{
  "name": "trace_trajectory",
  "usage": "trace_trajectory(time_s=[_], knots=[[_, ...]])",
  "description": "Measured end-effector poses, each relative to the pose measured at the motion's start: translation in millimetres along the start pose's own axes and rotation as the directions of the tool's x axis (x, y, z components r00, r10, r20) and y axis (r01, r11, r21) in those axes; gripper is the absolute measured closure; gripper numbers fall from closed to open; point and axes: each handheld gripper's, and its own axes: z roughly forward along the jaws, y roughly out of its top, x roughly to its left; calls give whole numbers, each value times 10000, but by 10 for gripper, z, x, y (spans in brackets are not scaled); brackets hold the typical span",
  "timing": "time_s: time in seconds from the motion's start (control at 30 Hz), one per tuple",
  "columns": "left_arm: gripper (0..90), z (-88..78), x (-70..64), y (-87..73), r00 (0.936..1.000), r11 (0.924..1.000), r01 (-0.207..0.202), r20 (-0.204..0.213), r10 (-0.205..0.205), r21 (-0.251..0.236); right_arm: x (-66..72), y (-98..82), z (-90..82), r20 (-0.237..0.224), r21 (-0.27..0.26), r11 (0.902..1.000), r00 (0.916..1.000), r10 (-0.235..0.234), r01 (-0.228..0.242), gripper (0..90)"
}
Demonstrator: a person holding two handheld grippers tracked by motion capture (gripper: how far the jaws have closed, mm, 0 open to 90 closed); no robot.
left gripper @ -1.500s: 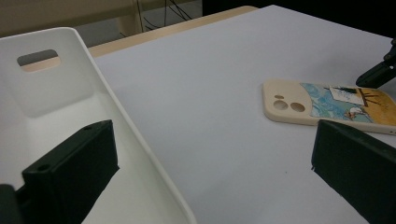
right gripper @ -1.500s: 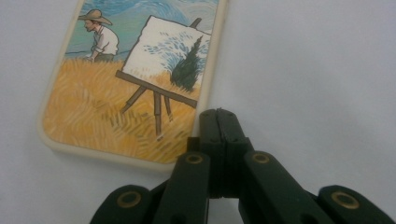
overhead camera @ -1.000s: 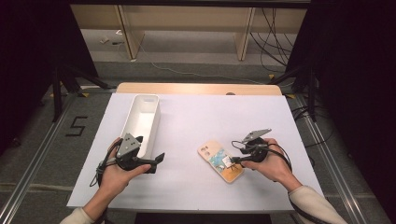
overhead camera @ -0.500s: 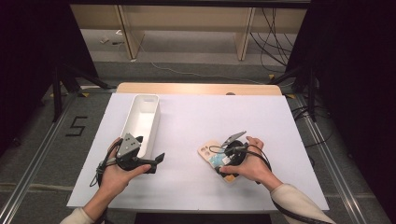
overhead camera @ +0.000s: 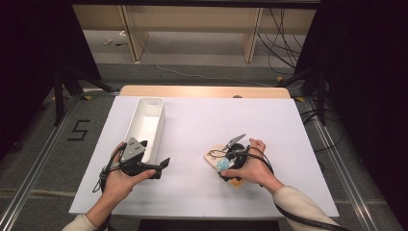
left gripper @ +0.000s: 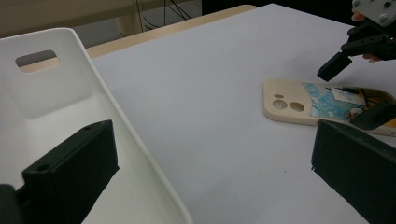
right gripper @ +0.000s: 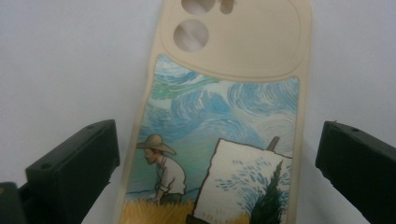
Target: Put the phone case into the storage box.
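right tool [overhead camera: 226,166] w/ jaws spread wide, just opened, straddling the phone case [right gripper: 219,135], pads not touching; case flat on the white surface [overhead camera: 202,125], long axis running along the tool's reach, camera end away. left tool [overhead camera: 161,166] also released, well apart, by the white bin [overhead camera: 144,126].

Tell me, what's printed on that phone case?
The phone case is cream with a painted scene: swirling blue sky, straw-hatted painter, easel. The right gripper view shows it best.

White-covered worktop [overhead camera: 202,115] on grey floor [overhead camera: 43,159]; floor marking "5" [overhead camera: 78,130] at left. Wooden shelving [overhead camera: 192,29] behind, cables [overhead camera: 284,29] hanging, dark surroundings.
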Motion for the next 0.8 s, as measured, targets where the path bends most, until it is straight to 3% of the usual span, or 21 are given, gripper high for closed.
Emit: trace_trajectory(time_s=[0.8], knots=[[0, 5, 0, -4, 10000, 10000, 11, 18, -11, 9, -18, 92, 88, -15, 1209, 9927, 10000, -9, 11, 11]])
